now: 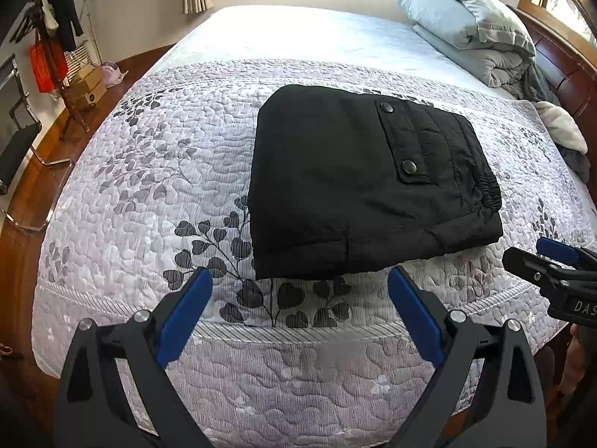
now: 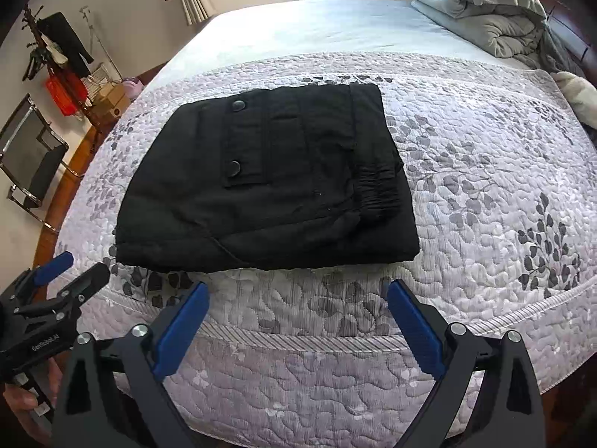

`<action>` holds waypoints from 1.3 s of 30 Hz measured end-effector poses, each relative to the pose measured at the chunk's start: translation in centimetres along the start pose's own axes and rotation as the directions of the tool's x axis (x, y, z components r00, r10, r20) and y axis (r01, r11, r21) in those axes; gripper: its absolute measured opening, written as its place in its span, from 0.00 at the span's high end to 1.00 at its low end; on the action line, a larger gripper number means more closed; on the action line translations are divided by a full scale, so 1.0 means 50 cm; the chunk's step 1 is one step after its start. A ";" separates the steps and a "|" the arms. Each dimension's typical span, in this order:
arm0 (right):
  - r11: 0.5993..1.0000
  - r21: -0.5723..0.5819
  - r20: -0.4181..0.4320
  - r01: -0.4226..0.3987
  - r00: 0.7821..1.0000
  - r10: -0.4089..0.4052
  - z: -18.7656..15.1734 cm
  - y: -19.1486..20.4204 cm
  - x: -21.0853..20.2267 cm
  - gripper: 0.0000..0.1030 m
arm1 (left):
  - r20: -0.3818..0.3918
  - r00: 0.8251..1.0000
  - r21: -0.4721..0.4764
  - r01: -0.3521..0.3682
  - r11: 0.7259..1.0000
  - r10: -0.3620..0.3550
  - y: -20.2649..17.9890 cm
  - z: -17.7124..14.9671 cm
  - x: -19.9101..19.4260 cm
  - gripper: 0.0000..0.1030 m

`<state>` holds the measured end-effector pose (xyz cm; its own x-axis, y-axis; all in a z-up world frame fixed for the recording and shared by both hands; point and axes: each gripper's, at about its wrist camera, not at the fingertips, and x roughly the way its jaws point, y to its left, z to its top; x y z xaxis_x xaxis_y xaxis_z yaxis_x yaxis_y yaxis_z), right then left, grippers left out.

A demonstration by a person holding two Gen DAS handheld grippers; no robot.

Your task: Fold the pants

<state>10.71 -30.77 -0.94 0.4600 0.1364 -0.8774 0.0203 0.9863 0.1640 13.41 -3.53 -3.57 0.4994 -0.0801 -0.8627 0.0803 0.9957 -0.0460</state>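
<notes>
Black pants (image 1: 358,186) lie folded into a compact rectangle on the quilt (image 1: 149,171) near the bed's front edge. Left gripper (image 1: 300,310) and right gripper (image 2: 298,313) hover just short of them, fingers spread wide and holding nothing, apart from the cloth.

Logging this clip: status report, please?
Left gripper open, empty. Right gripper open, empty. Black pants folded compact on quilt. Nothing in the way.
</notes>
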 end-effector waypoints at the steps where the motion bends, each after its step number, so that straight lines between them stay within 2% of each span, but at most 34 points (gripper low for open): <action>1: 1.000 0.002 -0.002 0.002 1.000 -0.002 -0.001 -0.001 0.001 0.06 | -0.002 1.000 0.003 -0.001 1.000 0.001 -0.001 -0.001 0.001 0.08; 13: 1.000 -0.004 -0.019 0.007 1.000 -0.007 0.000 0.005 0.019 0.06 | -0.016 1.000 0.046 0.000 0.999 0.000 -0.024 -0.004 0.009 0.08; 39: 0.998 0.019 -0.036 0.053 0.998 -0.052 0.001 -0.032 0.037 0.06 | -0.032 0.999 0.029 0.017 0.999 -0.016 -0.032 0.008 0.023 0.08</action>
<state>11.58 -32.11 -2.79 0.4258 0.0879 -0.9005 0.0614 0.9902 0.1257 14.21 -5.24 -4.27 0.4705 -0.0949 -0.8773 0.1135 0.9924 -0.0464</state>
